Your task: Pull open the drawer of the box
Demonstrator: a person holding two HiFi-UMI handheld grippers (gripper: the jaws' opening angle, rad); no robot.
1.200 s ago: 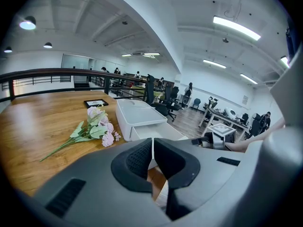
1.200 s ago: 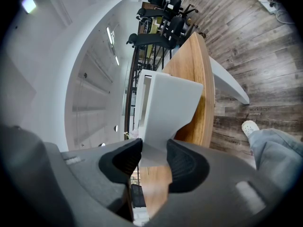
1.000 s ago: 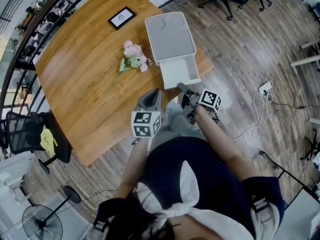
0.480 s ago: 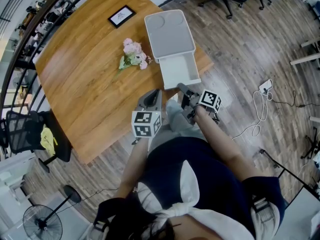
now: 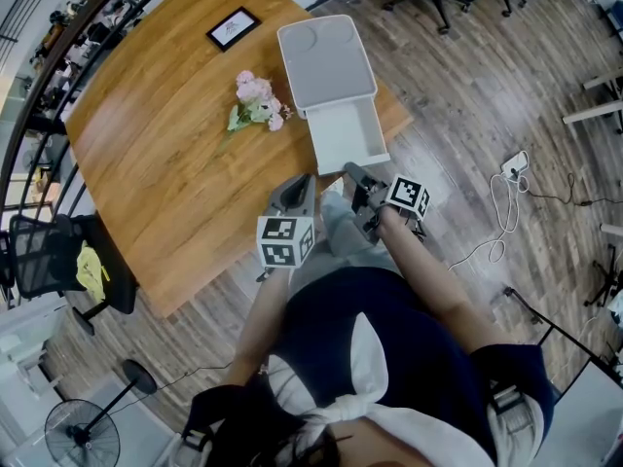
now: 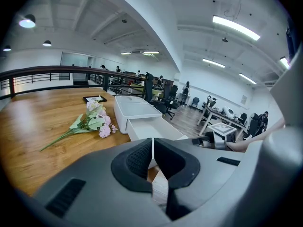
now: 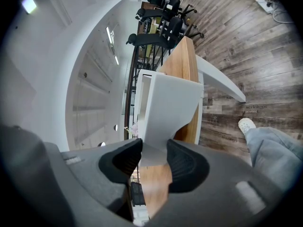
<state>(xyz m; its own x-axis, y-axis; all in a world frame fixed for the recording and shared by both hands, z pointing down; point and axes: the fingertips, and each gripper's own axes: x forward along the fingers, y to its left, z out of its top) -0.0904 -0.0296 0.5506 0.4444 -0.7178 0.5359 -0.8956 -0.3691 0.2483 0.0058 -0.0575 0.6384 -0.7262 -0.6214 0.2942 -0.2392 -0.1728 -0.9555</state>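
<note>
Two grippers are hanging out just in front of the box [image 5: 326, 61], on the side facing the person. The right gripper [image 5: 352, 174] is clamping its pads on the front lip of the drawer [image 5: 345, 139], which is sticking well out of the box toward the table [image 5: 165, 163] edge. In the right gripper view, the white drawer front [image 7: 165, 108] is sitting pinched between the two pads. The left gripper [image 5: 298, 185] is hovering beside the drawer's front, off to the box's left, with its jaws pressing together on nothing. Pink flowers [image 5: 255, 103] are lying just left of the box, and a picture frame [image 5: 232, 29] is sitting further out past them.
</note>
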